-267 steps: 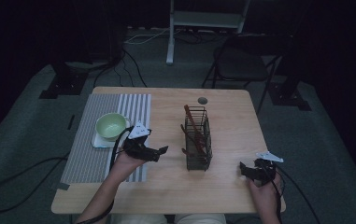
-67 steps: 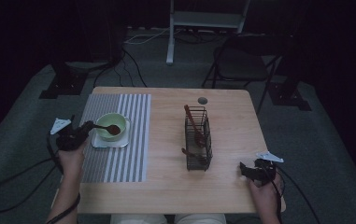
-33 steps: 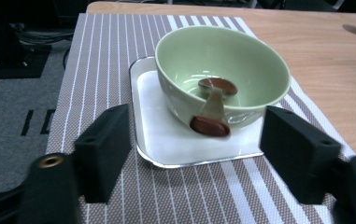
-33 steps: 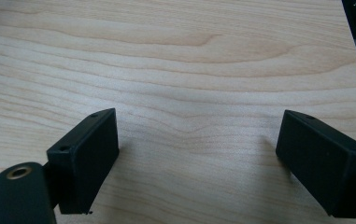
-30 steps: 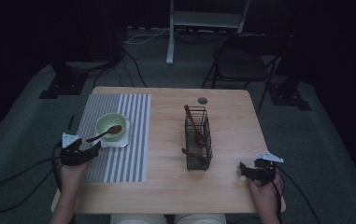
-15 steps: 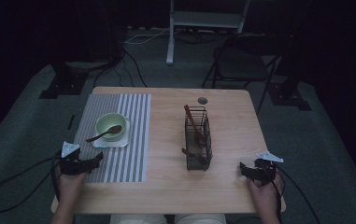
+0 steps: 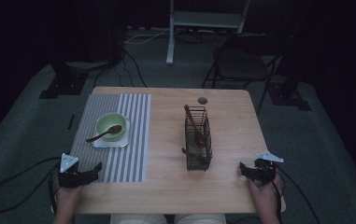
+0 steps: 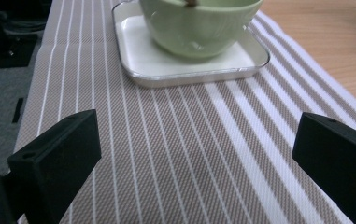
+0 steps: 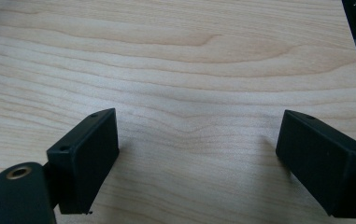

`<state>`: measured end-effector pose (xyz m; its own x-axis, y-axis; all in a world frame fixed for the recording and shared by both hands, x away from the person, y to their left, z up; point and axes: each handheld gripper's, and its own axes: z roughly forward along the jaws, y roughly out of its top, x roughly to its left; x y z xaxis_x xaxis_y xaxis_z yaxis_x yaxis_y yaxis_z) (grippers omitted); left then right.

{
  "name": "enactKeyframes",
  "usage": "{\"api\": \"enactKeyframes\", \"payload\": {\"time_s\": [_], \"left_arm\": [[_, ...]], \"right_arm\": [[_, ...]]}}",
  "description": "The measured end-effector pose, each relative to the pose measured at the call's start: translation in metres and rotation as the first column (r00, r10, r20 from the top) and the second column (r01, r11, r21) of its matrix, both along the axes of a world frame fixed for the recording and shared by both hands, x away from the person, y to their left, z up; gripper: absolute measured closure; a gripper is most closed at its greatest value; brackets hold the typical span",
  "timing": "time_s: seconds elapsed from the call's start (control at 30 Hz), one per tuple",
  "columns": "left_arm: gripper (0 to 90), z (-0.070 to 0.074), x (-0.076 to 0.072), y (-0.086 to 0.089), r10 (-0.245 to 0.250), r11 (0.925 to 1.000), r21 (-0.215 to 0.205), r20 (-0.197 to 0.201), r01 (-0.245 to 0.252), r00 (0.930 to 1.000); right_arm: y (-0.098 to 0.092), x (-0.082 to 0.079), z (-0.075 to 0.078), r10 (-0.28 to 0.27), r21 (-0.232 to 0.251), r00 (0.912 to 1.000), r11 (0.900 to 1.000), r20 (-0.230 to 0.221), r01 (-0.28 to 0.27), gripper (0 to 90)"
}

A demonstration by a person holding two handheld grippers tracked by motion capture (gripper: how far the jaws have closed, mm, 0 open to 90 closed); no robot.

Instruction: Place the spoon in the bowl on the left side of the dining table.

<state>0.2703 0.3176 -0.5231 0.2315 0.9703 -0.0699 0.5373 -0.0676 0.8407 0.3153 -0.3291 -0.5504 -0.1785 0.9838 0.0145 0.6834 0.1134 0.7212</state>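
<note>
A pale green bowl (image 7: 110, 124) sits on a white square tray (image 7: 102, 142) on the striped placemat (image 7: 133, 140); a brown wooden spoon (image 7: 103, 134) lies in it with its handle over the rim to the left. The bowl (image 8: 199, 23) and tray (image 8: 185, 70) fill the top of the left gripper view. My left gripper (image 7: 93, 171) rests open at the mat's front left corner, nothing between its jaws. A black wire basket (image 7: 197, 138) holds dark wooden utensils (image 7: 193, 125) at the table's middle. Near the front right corner my right gripper (image 7: 244, 169) stands open over bare wood (image 9: 194, 107).
A small dark round hole or disc (image 7: 202, 100) lies near the table's far edge. A folding chair (image 7: 241, 60) and stand legs sit on the floor beyond the table. Cables trail from both grippers off the front edge.
My left gripper put the spoon in the green bowl, let go, and drew back toward the front left of the mat. The right gripper has stayed put.
</note>
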Motion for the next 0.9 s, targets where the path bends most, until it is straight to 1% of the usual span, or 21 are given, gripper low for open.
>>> {"api": "enactKeyframes", "payload": {"time_s": [0.17, 0.23, 0.27, 0.33, 0.37, 0.47, 0.53, 0.6, 0.7, 0.77, 0.83, 0.87, 0.9], "left_arm": [[1.3, -0.007, -0.011, 0.005, 0.016, 0.9999, -0.007, -0.015, -0.016, 0.9998], [1.3, -0.01, -0.016, 0.006, 0.022, 0.9998, 0.0, -0.028, -0.022, 0.9994], [1.3, -0.011, -0.018, 0.007, 0.025, 0.9997, 0.001, -0.026, -0.025, 0.9994], [1.3, -0.013, -0.023, 0.01, 0.029, 0.9996, 0.009, -0.036, -0.028, 0.9989], [1.3, -0.014, -0.028, 0.012, 0.038, 0.9992, 0.016, -0.039, -0.037, 0.9985], [1.3, -0.014, -0.032, 0.016, 0.044, 0.9989, 0.015, -0.038, -0.043, 0.9983], [1.3, -0.016, -0.036, 0.02, 0.053, 0.9984, 0.023, -0.036, -0.052, 0.998], [1.3, -0.018, -0.039, 0.024, 0.063, 0.9979, 0.014, -0.039, -0.062, 0.9973], [1.3, -0.019, -0.044, 0.029, 0.078, 0.9969, 0.017, -0.033, -0.077, 0.9965], [1.3, -0.018, -0.048, 0.032, 0.084, 0.9961, 0.028, -0.024, -0.084, 0.9961], [1.3, -0.019, -0.052, 0.034, 0.087, 0.9959, 0.03, -0.024, -0.086, 0.996], [1.3, -0.02, -0.058, 0.036, 0.093, 0.9947, 0.044, -0.018, -0.092, 0.9955], [1.3, -0.02, -0.058, 0.036, 0.093, 0.9947, 0.044, -0.018, -0.092, 0.9955]], "right_arm": [[0.0, 0.0, 0.0, 0.0, 0.0, 1.0, 1.0, 0.0, 0.0, 12.5], [0.0, 0.0, 0.0, 0.0, 0.0, 1.0, 1.0, -0.001, 0.0, 12.4], [0.0, 0.0, 0.0, 0.0, 0.0, 1.0, 1.0, 0.0, 0.0, 12.5], [0.0, 0.0, 0.0, 0.0, 0.0, 1.0, 1.0, 0.0, 0.0, 12.5], [0.0, 0.0, 0.0, 0.0, 0.0, 1.0, 1.0, -0.001, 0.0, 12.5], [0.0, 0.0, 0.0, 0.0, 0.0, 1.0, 1.0, 0.0, 0.0, 12.5], [0.0, 0.0, 0.0, 0.0, 0.0, 1.0, 1.0, 0.0, 0.0, 12.5], [0.0, 0.0, 0.0, 0.0, 0.0, 1.0, 1.0, 0.0, 0.0, 12.5], [0.0, 0.0, 0.0, 0.0, 0.0, 1.0, 1.0, 0.0, 0.0, 12.4], [0.0, 0.0, 0.0, 0.0, 0.0, 1.0, 1.0, 0.0, 0.0, 12.5], [0.0, 0.0, 0.0, 0.0, 0.0, 1.0, 1.0, 0.0, 0.0, 12.5], [0.0, 0.0, 0.0, 0.0, 0.0, 1.0, 1.0, 0.0, 0.0, 12.5], [0.0, 0.0, 0.0, 0.0, 0.0, 1.0, 1.0, 0.0, 0.0, 12.5]]}}
